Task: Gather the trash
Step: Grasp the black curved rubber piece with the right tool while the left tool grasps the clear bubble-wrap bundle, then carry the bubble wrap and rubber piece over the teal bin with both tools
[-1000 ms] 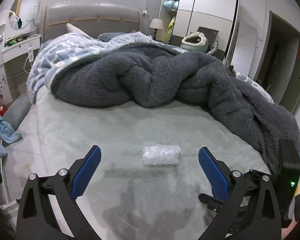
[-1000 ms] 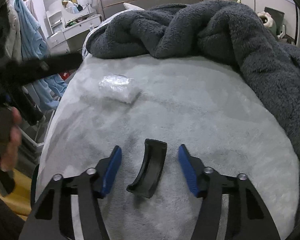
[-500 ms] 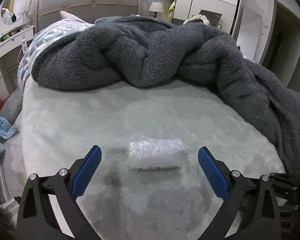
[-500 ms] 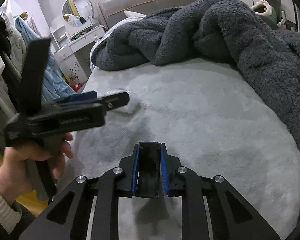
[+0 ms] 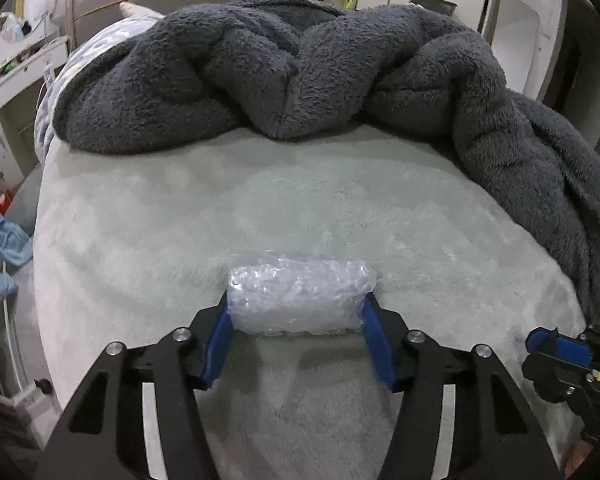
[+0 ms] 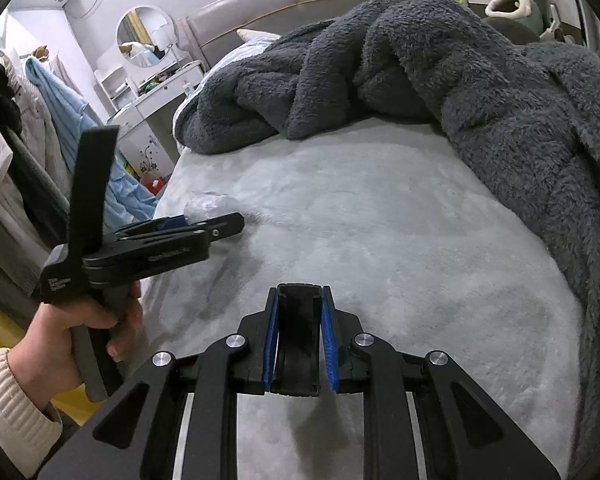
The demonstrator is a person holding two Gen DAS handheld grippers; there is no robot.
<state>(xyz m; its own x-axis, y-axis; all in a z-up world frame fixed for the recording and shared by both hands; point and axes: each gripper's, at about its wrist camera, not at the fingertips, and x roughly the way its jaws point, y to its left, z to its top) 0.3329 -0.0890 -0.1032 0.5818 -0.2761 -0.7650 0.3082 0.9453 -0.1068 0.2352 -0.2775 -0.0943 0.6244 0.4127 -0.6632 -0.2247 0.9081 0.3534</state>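
A clear bubble-wrap packet [image 5: 300,296] lies on the pale plush bed cover [image 5: 300,208]. My left gripper [image 5: 298,320] is shut on it, its blue pads touching both ends. The packet also shows in the right wrist view [image 6: 210,204], partly hidden behind the left gripper [image 6: 204,222]. My right gripper [image 6: 299,320] is shut on a curved black plastic piece [image 6: 299,340] and holds it just above the bed cover near the front edge. The right gripper also shows at the lower right of the left wrist view [image 5: 560,352].
A rumpled dark grey fleece blanket [image 5: 300,68] is piled across the back and right of the bed. A white dresser with a round mirror [image 6: 144,40] and hanging clothes [image 6: 60,112] stand to the left, beyond the bed's left edge.
My left gripper moved forward and closed on the bubble-wrap packet. My right gripper closed on the black piece a second ago and has stayed shut, lifting slightly.
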